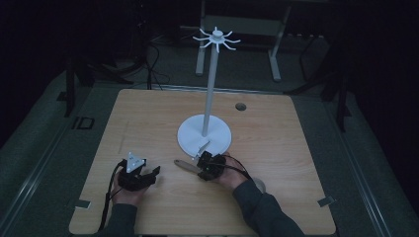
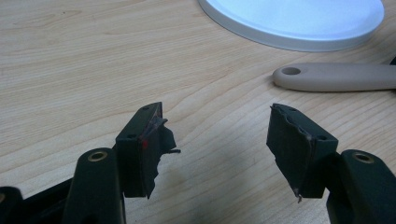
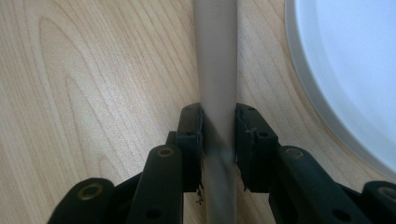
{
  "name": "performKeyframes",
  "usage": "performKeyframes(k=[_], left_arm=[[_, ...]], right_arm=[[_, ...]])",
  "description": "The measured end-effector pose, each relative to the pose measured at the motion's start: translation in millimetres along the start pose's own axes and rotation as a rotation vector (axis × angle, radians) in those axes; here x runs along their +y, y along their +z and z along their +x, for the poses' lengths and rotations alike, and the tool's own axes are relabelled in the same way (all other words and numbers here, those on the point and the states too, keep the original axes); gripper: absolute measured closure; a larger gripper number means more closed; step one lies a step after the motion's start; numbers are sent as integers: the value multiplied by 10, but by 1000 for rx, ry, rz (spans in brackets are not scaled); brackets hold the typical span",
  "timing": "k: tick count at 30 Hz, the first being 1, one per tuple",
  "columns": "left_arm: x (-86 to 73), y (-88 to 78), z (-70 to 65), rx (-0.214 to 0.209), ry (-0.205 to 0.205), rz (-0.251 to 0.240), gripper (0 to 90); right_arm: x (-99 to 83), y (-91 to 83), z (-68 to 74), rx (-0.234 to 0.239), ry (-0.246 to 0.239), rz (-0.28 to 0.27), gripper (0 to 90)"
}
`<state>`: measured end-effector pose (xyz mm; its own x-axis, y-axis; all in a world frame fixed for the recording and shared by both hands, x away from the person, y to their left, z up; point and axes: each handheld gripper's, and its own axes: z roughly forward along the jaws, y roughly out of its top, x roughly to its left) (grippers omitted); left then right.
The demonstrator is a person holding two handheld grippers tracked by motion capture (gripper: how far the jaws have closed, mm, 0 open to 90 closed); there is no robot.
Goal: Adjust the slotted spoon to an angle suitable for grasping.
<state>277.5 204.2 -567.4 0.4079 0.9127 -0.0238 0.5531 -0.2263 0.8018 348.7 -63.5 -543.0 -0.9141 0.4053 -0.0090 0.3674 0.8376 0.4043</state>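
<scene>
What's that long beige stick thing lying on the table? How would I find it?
Find the tall white stand on the wooden table. Just in front of its round base lies a beige handle, clamped in the right hand-held gripper. Its free end has a small hole.

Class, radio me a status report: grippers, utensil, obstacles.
Right gripper clamped on beige utensil handle. Left gripper open, empty. White stand base alongside.

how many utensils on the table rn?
1. A beige utensil handle lies left of the white stand's base, clamped in the right gripper; its working end is hidden.
</scene>
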Motion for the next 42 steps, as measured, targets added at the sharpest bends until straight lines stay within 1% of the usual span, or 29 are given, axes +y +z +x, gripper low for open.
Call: performKeyframes(k=[9,15,16,20,23,25,26,27,28,30,31,33,34,36,40,41,42], left_arm=[[1,3,-2,-1,3,4,371],[1,1,3,1,0,2,371],[0,1,3,1,0,2,371],[1,1,4,1,-4,-2,371],[1,3,4,1,-3,0,371],[2,2,6,2,3,2,371],[2,2,6,2,3,2,371],[2,3,6,2,1,2,371],[2,3,6,2,1,2,371],[3,5,6,2,1,0,371],[3,6,6,1,1,0,371],[3,6,6,1,1,0,371],[7,11,4,-1,4,1,371],[7,11,4,-1,6,3,371],[7,7,3,1,5,3,371],[7,7,3,1,5,3,371],[6,6,3,2,6,3,371]], right_arm=[[0,-2,-1,2,-18,0,734],[-14,-11,-7,-3,-21,-14,735],[-21,-46,-11,-6,-17,-29,735],[-32,-83,-23,-10,-10,-48,736],[-58,-160,-43,-18,1,-85,736],[-72,-209,-49,-22,13,-99,736],[-72,-209,-49,-22,13,-99,736],[-81,-230,-59,-25,13,-112,736],[-102,-283,-78,-33,20,-132,736],[-118,-321,-94,-39,29,-150,736],[-131,-353,-111,-44,44,-163,736],[-139,-374,-119,-47,52,-170,736],[-165,-440,-155,-52,71,-196,735],[-183,-492,-173,-60,84,-216,735],[-208,-585,-203,-80,95,-253,735],[-208,-585,-203,-80,95,-253,735],[-219,-621,-216,-92,102,-269,735]])
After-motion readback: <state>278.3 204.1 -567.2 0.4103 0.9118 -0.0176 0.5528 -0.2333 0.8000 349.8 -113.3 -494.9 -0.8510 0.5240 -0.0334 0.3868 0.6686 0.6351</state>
